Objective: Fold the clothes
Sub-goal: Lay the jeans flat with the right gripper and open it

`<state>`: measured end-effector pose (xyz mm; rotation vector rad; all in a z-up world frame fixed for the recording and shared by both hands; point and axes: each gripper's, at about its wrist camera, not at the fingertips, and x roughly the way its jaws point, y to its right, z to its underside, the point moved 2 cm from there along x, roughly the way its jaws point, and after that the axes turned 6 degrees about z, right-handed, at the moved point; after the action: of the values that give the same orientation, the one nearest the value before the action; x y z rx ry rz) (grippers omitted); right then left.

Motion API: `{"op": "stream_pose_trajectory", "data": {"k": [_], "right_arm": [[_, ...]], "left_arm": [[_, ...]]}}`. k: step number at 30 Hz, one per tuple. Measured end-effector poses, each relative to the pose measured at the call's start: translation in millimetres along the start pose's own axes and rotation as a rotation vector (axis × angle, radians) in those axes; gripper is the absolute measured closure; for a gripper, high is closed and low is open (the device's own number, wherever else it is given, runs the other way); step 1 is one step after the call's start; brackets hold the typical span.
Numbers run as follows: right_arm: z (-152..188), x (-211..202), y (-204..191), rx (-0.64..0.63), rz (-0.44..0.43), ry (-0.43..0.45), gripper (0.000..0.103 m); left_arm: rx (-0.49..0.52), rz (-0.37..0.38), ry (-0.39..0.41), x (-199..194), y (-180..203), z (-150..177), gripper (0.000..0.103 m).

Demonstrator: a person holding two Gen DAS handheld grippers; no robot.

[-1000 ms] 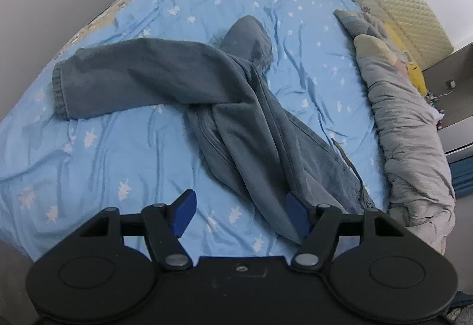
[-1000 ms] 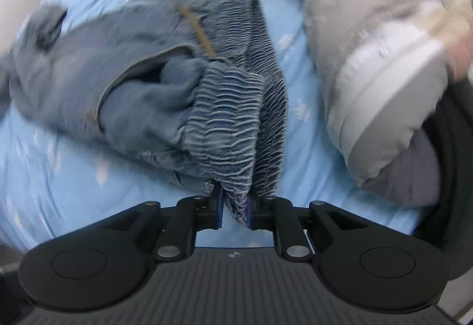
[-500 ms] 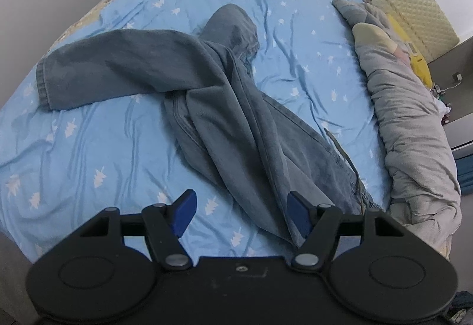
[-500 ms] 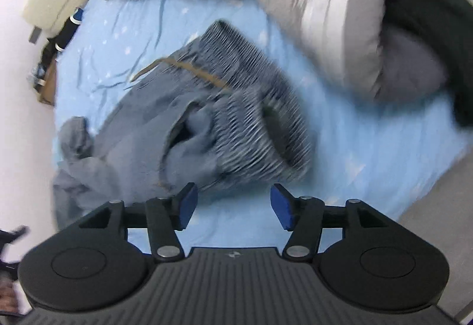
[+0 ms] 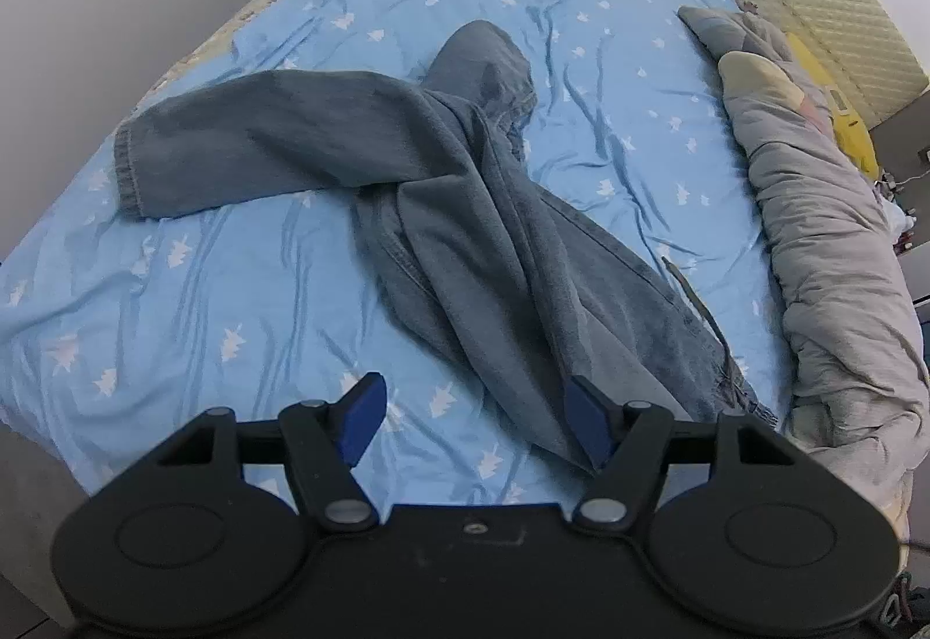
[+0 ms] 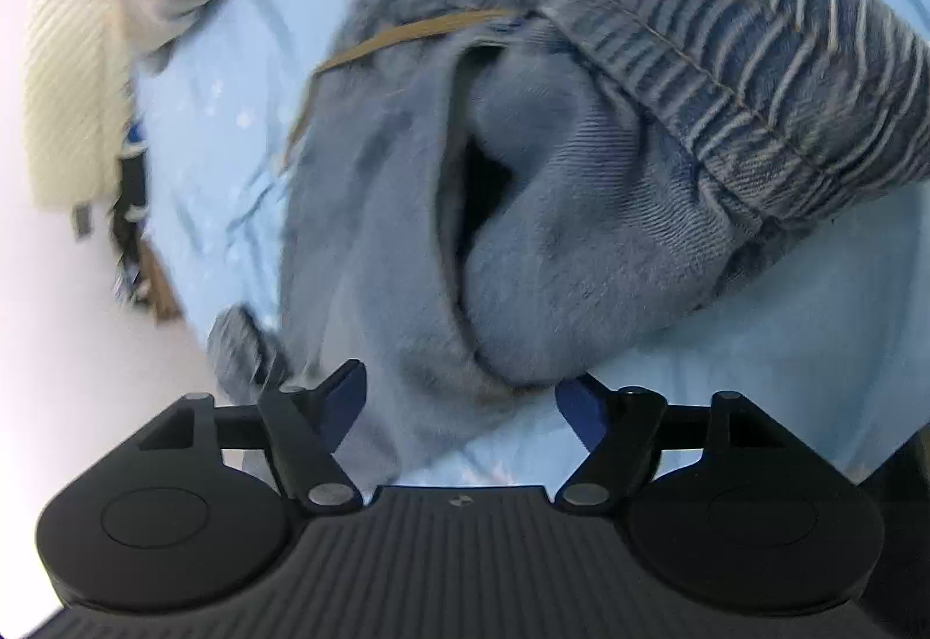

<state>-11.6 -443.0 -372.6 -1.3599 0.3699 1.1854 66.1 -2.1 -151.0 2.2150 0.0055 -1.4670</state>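
right gripper (image 6: 462,403): a second ago shut on the ribbed hem (image 6: 773,75) of the denim hoodie (image 6: 552,255), now jaws wide apart, holding nothing | hem: released, lies on the bed | right camera: now much closer to the fleece lining | left view: shifts a little over the hoodie (image 5: 476,232)

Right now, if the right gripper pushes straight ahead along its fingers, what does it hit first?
Most likely the denim jacket: its fleece-lined fold bulges directly ahead of the open right gripper, just past the fingertips. The view is blurred, so the gap is unclear. The blue bedsheet lies beneath.
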Motion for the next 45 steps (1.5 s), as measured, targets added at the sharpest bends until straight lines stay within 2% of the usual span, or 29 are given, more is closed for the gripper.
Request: {"op": "stream_pose_trajectory", "data": {"k": [3,4,7,13,16,21,27,30,36,39,43,45], "right_arm": [[-1,2,5,0.035,0.035,0.027,0.068],[0,-2,5,0.018,0.039,0.043,0.075],[3,-14,4,-0.023,0.028,0.074,0.085],[-1,-32,10,-0.077,0.032,0.104,0.091],[-4,-42,19,-0.104,0.046,0.115,0.091],[-8,-58,45,-0.158,0.127,0.124,0.092],[-17,-53,94,-0.117,0.228,0.144,0.092],[-16,-44,102,-0.103,0.234,0.14,0.092],[-17,-39,98,-0.087,0.233,0.128,0.089],[-13,-42,96,-0.041,0.224,0.127,0.083],[0,-48,89,-0.018,0.229,0.133,0.055],[8,-50,85,-0.017,0.251,0.132,0.054]], "left_arm": [[-0.005,-0.012,0.002,-3,-1,2,0.038],[-0.006,-0.014,0.003,-4,-2,2,0.038],[-0.005,-0.016,0.005,-6,-2,2,0.038],[0.0,-0.026,0.01,-8,-2,1,0.038],[0.0,-0.023,0.009,-7,-1,0,0.038],[-0.011,-0.012,0.006,-5,-6,1,0.038],[-0.06,-0.005,0.003,-4,-17,2,0.038],[-0.124,-0.006,0.011,-4,-30,1,0.038],[-0.313,0.01,0.037,1,-69,-7,0.038],[-0.386,0.029,0.047,5,-89,-18,0.038],[-0.431,0.048,0.05,20,-112,-46,0.039],[-0.43,0.066,0.053,29,-120,-64,0.039]]}}
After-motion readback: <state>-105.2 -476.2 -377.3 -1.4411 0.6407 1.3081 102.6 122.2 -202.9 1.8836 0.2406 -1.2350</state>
